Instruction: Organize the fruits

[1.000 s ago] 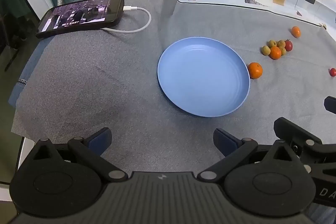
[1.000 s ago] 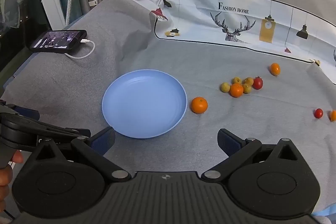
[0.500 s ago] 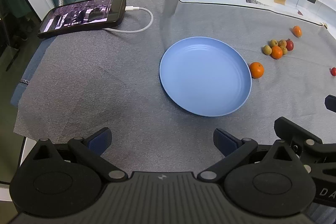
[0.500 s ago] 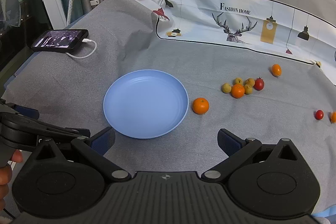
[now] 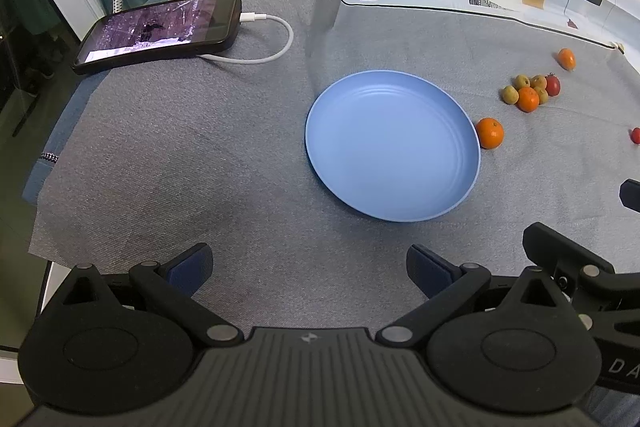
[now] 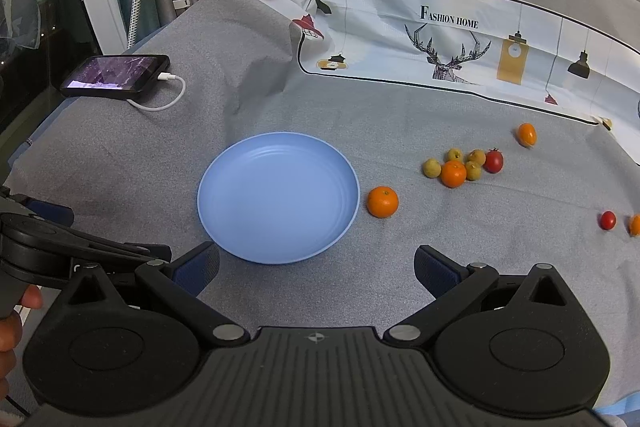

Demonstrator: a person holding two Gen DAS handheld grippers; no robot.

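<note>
An empty blue plate (image 5: 392,147) (image 6: 278,197) lies on the grey cloth. Just right of it sits an orange (image 5: 489,133) (image 6: 383,201). Farther right is a cluster of small yellow-green fruits with an orange and a red tomato (image 5: 530,91) (image 6: 464,165). A lone small orange (image 5: 566,58) (image 6: 526,134) lies beyond, and a cherry tomato (image 6: 607,219) sits at the far right. My left gripper (image 5: 307,269) is open, near the plate's front left. My right gripper (image 6: 316,269) is open, in front of the plate, holding nothing.
A phone (image 5: 160,31) (image 6: 116,75) with a lit screen and a white charging cable (image 5: 268,43) lies at the back left by the cloth's edge. A printed cloth (image 6: 460,39) drapes along the back. The cloth's left edge (image 5: 36,187) drops off.
Both views have shifted slightly, with the plate and fruits sliding a little to the right in frame. Both grippers stay open and hold nothing.
</note>
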